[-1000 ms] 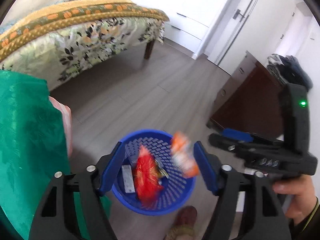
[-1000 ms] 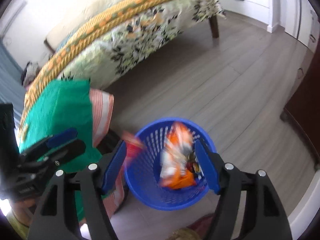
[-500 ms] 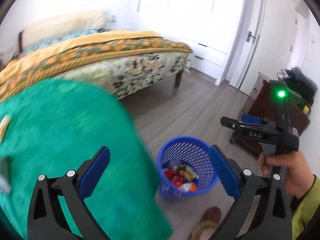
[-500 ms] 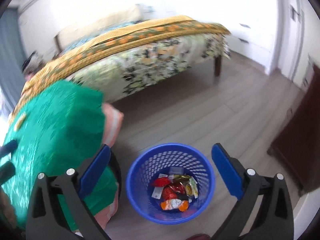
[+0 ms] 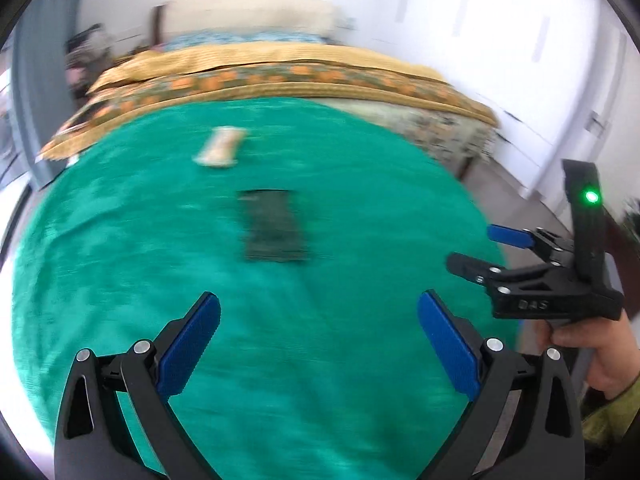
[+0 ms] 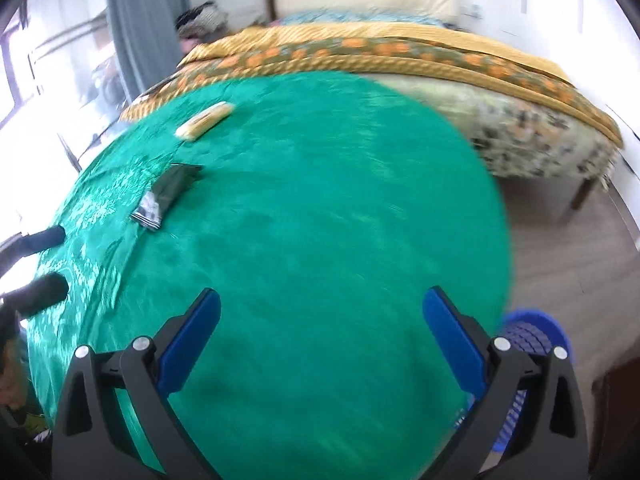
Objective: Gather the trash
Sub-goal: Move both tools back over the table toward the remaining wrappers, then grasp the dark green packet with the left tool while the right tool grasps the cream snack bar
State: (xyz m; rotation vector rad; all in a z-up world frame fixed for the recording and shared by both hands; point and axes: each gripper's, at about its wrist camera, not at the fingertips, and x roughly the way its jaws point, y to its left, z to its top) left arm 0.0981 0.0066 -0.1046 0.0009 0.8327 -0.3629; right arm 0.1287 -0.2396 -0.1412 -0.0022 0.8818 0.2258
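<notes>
A dark wrapper (image 5: pixel 274 226) and a pale yellow wrapper (image 5: pixel 221 146) lie on the green-clothed table (image 5: pixel 120 264). They also show in the right wrist view, the dark wrapper (image 6: pixel 168 196) and the yellow wrapper (image 6: pixel 205 120), both at the far left. My left gripper (image 5: pixel 318 336) is open and empty above the table's near part. My right gripper (image 6: pixel 320 336) is open and empty over the table; it also shows in the left wrist view (image 5: pixel 476 250). The blue basket (image 6: pixel 532 336) stands on the floor at the table's right, partly hidden behind my right finger.
A bed (image 5: pixel 304 76) with a yellow and orange cover stands behind the table. White cupboards (image 5: pixel 552 80) line the right wall. Grey curtain (image 6: pixel 136 16) and window are at the left. Wooden floor (image 6: pixel 568 248) lies right of the table.
Both wrappers dropped into the blue basket. Both grippers then swung up and left from the basket to over the green table, staying open.
</notes>
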